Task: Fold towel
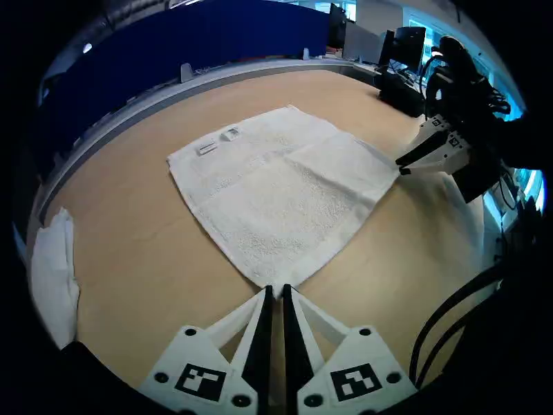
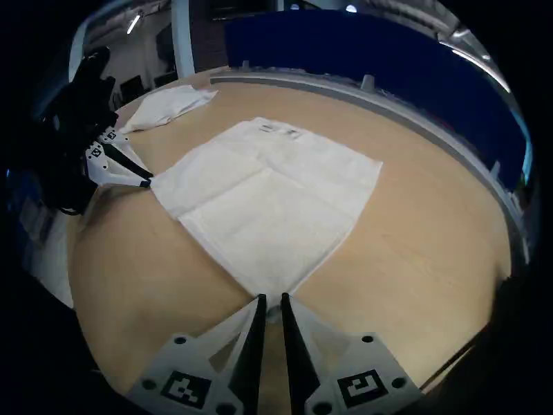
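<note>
Pinching one corner each, the left tool (image 1: 276,294) and the right tool (image 2: 272,304) have their fingers narrowed onto the white terry towel (image 1: 276,187). It lies spread flat mid-frame on the light wooden worktop (image 1: 138,235). From either tool the towel runs away toward the top of the frame, far edge opposite the held one. I judge the fold goes forward, both hands equally near. Counted: two tools, one spread towel, and one second white cloth (image 1: 52,277) at the left edge of the left gripper view.
</note>
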